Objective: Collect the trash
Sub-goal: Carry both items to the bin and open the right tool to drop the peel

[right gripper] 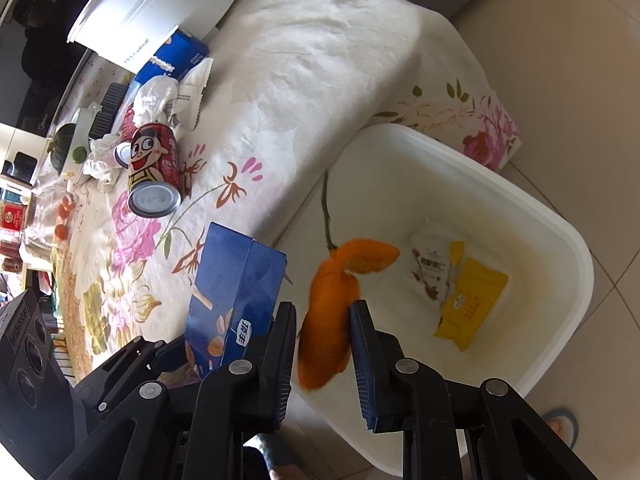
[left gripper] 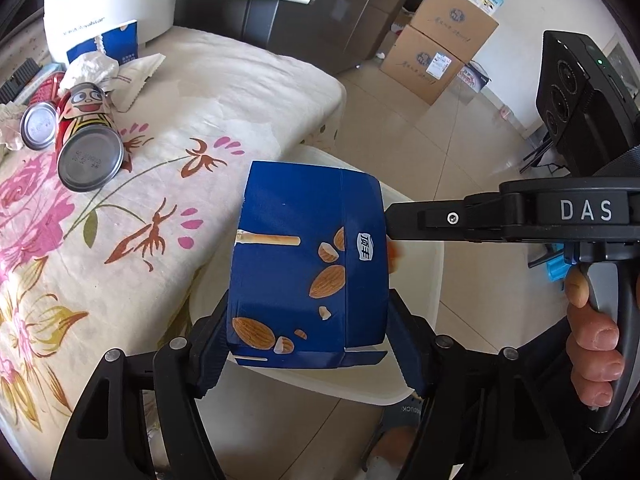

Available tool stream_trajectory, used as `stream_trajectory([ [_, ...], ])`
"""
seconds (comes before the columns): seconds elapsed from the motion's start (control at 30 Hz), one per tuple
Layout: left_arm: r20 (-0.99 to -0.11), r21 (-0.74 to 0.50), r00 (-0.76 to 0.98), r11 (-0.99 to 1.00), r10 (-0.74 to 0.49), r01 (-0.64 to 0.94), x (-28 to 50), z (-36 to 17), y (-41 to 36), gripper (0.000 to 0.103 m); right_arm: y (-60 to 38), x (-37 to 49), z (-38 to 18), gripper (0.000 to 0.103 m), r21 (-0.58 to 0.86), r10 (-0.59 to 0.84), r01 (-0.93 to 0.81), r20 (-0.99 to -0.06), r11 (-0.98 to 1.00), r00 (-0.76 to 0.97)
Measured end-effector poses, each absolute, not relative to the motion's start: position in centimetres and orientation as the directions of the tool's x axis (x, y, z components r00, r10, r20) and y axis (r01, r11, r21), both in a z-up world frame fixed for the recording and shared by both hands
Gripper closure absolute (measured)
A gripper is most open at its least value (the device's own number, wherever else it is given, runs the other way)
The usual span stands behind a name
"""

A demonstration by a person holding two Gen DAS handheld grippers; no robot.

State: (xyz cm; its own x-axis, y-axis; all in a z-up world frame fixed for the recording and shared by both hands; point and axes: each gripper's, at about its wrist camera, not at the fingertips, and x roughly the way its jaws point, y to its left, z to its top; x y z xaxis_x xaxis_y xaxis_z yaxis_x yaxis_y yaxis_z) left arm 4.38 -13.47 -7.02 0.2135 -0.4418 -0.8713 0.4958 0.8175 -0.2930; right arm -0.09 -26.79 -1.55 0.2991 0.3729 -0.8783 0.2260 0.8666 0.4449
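Observation:
My left gripper point(left gripper: 308, 320) is shut on a blue snack box point(left gripper: 308, 264) with almond pictures and holds it above the white bin point(left gripper: 424, 248). The box also shows in the right wrist view point(right gripper: 236, 296). My right gripper point(right gripper: 324, 320) is over the white bin point(right gripper: 552, 232); an orange peel point(right gripper: 332, 300) hangs between its jaws, which stand slightly apart, and it looks blurred. A white wrapper point(right gripper: 430, 268) and a yellow wrapper point(right gripper: 468, 304) lie in the bin.
The floral tablecloth point(left gripper: 224, 96) carries a red cartoon can point(left gripper: 90, 136), another can point(left gripper: 38, 124), crumpled tissues point(left gripper: 90, 66), a blue carton point(left gripper: 104, 42) and a white cooker point(left gripper: 108, 4). Cardboard boxes point(left gripper: 440, 48) stand on the tiled floor.

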Motion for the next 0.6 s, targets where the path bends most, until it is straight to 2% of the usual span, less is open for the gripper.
stream_trajectory([
  [0.17,-0.874,-0.283,0.218,0.819,-0.434,0.499,4.5,-7.2,-13.7,0.029,-27.3,0.0,-1.9,0.062,0.437,0.362,0.257,-0.885,0.862,0.293],
  [0.6,-0.881,-0.255,0.218,0.81,-0.42,0.528,3.9,-7.5,-14.3,0.027,-27.3,-0.2,-0.1,0.051,0.451,0.352,0.232,-0.861,0.862,0.368],
])
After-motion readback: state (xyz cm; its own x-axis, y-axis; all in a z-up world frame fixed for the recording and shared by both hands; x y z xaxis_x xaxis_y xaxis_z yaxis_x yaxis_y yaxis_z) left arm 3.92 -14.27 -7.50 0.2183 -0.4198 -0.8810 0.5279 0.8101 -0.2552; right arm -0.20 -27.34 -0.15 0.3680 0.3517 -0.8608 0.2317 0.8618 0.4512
